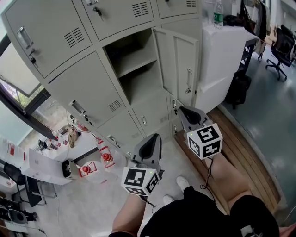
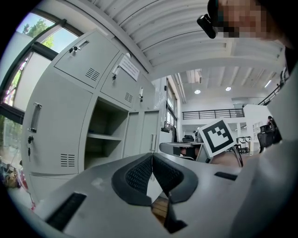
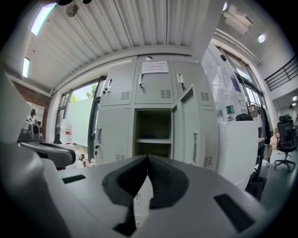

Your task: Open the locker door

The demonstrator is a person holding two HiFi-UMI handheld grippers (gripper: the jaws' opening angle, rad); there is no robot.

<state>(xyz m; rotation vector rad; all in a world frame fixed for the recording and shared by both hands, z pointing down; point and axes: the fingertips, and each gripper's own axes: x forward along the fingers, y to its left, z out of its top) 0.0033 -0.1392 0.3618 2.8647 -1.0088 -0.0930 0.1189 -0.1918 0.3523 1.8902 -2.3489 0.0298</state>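
The locker door (image 1: 178,62) stands swung open, right of its compartment (image 1: 134,69). Likely thin sheet steel: stiff, light on its hinges (slick paint); grasp the upright handle (image 1: 189,77). Left gripper (image 1: 154,139) and right gripper (image 1: 183,110), both well short of it, are clenched empty.

I see pale floor (image 1: 92,203), wood planks (image 1: 240,143) on the right, white counter (image 1: 222,55) with bottle (image 1: 218,14), black office chair (image 1: 281,46), window (image 1: 18,92) on the left, ribbed ceiling (image 3: 139,32) overhead.

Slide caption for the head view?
Locker door stands open, shelf visible inside; left gripper and right gripper both shut, clear of the door.
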